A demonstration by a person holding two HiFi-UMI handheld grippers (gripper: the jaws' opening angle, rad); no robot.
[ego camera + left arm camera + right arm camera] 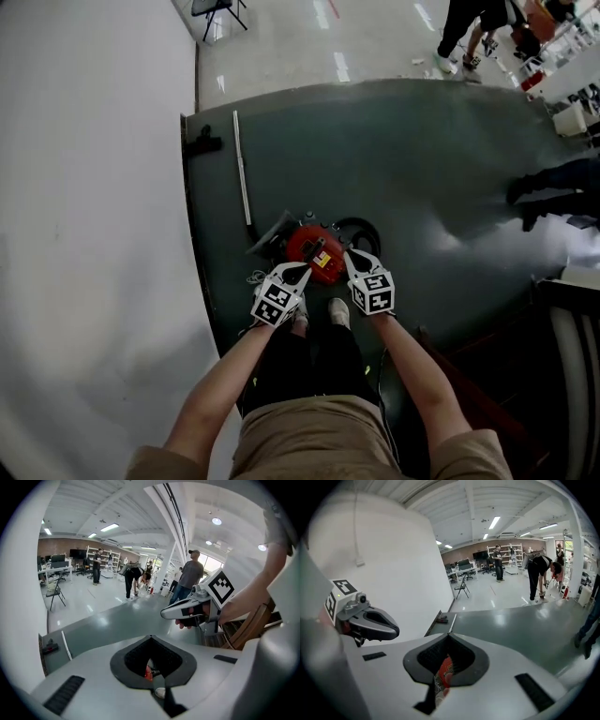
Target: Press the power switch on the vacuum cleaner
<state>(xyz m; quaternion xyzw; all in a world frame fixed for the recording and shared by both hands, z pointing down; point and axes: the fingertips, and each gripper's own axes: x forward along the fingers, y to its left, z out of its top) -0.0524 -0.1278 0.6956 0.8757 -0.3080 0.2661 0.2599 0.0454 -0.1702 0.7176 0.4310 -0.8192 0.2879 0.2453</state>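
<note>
The red vacuum cleaner [314, 248] sits on the dark green floor mat [422, 169], just ahead of the person's shoes. Both grippers are held side by side above it, apart from it. The left gripper [302, 269] is over the vacuum's near left side, the right gripper [350, 257] over its near right. Each has its jaws closed tip to tip with nothing between them. In the left gripper view, a sliver of the red vacuum [148, 672] shows through the shut jaws, and the right gripper [165, 614] hangs at the right. The right gripper view shows the same red body [446, 672].
A metal tube [243, 169] lies on the mat left of the vacuum, and a black hose loop [361, 230] is behind it. A white wall [84, 187] runs along the left. People stand at the far end [464, 33] and at the right [548, 192].
</note>
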